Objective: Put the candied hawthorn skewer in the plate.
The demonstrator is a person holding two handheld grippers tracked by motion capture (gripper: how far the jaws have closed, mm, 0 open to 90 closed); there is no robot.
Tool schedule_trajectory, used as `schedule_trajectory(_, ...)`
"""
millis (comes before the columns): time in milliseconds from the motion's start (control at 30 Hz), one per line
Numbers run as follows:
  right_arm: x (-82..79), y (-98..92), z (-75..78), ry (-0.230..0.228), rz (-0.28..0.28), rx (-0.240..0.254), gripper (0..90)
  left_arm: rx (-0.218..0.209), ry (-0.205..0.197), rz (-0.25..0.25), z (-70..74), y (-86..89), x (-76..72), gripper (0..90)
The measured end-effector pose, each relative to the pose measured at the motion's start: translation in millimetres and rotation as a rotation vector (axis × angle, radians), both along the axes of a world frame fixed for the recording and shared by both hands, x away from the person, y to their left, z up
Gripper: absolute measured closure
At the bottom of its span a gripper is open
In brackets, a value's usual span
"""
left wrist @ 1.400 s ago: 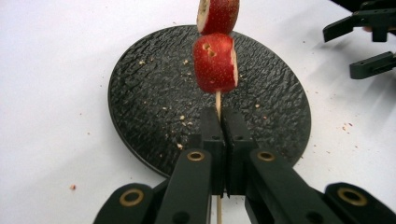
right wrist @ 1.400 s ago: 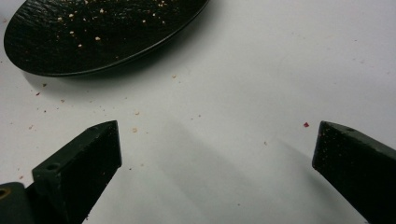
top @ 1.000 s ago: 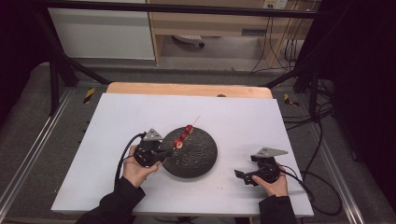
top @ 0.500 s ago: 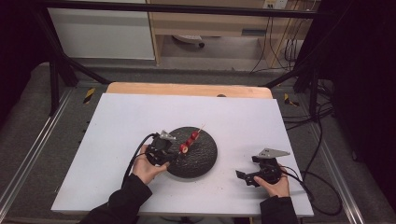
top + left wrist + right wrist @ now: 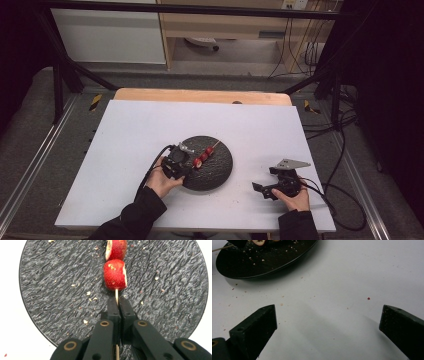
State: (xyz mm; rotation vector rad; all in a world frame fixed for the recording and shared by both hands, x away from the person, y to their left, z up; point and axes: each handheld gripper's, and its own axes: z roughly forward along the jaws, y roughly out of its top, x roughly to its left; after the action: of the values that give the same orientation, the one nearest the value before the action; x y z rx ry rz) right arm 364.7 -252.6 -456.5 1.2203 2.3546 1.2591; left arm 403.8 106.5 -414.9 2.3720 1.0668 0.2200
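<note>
From the high view, the left hand-held gripper [image 5: 186,159] sits over the round dark slate plate [image 5: 220,170] on the white surface [image 5: 130,135], holding a fruit skewer [image 5: 205,155].

The left gripper view shows its jaws clamped on the thin stick [image 5: 116,293] just below two red pieces (probably strawberry) [image 5: 115,275].

In the right gripper view, the right hand-held gripper [image 5: 328,315] stands wide, holding nothing, beside the plate [image 5: 274,260].

Left tongs [image 5: 117,305] clamped shut; right tongs [image 5: 327,317] spread wide.
</note>
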Motion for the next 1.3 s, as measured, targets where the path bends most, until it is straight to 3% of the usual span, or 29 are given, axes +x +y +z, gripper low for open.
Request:
schedule_trajectory(400,-0.3,0.3,-0.4,-0.003,0.004,0.000,2.0,-0.011,-0.027,-0.013,-1.7,1.0,-1.9,87.0)
schedule_trajectory(700,-0.6,0.5,-0.5,-0.004,0.004,0.002,2.0,-0.093,-0.092,-0.052,7.2,19.8,-9.2,61.3)
schedule_trajectory(1033,-0.9,-0.3,1.3,0.000,-0.005,0.012,1.4,-0.182,-0.158,-0.067,15.7,61.1,-20.5,28.3)
schedule_trajectory(1300,-0.7,-0.3,1.3,0.001,-0.008,0.015,1.1,-0.172,-0.172,-0.013,9.6,98.3,-29.1,12.5)
